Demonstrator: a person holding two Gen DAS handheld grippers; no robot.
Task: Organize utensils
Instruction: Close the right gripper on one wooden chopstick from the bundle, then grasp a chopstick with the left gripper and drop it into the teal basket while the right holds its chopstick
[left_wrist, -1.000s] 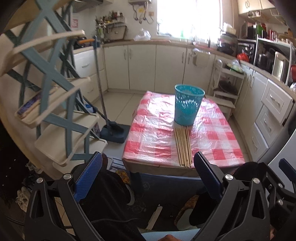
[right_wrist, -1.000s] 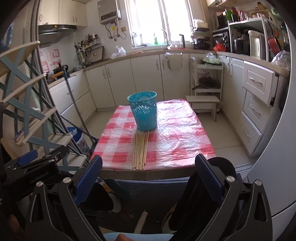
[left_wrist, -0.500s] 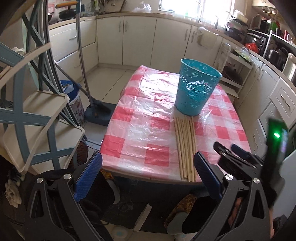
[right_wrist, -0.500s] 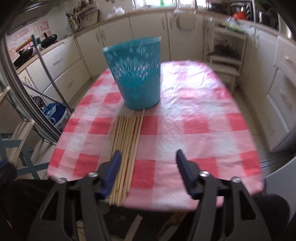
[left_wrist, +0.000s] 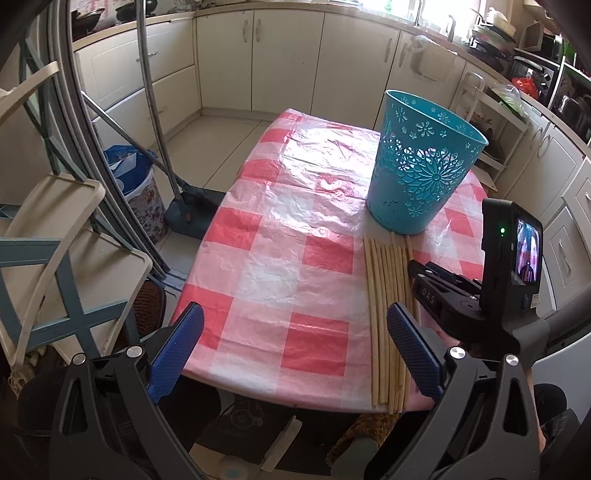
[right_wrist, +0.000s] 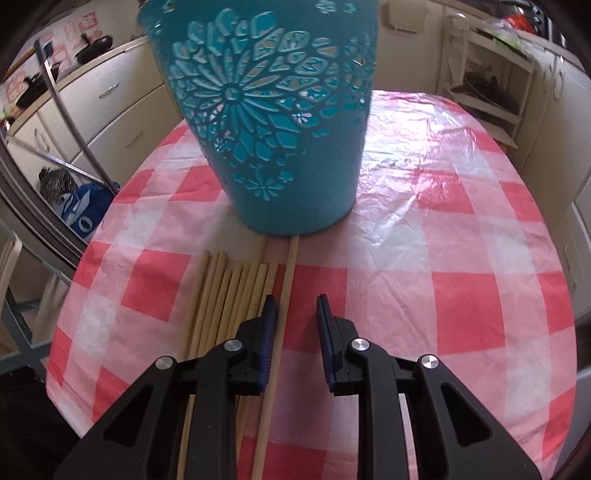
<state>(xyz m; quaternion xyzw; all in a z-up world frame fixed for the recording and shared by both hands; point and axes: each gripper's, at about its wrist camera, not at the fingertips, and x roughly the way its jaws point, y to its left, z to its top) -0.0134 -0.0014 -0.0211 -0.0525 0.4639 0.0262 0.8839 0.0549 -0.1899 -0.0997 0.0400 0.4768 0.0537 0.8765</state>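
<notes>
Checkered tabletop (left_wrist: 280, 258) carries a teal basket (left_wrist: 421, 173), wooden sticks (left_wrist: 386, 317) in a row just before its base; right tongs (right_wrist: 293, 314), narrowed but empty, straddle the outermost stick (right_wrist: 284, 295), likely to lift it; left tongs (left_wrist: 291, 343) wide, idle.

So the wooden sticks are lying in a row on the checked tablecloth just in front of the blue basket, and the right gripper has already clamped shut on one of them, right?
Not quite. The right gripper is not clamped: the right wrist view shows its jaws apart, with the outermost stick lying between them, close to the left pad. The rest holds: the wooden sticks lie in a row on the checked tablecloth in front of the blue basket.
</notes>
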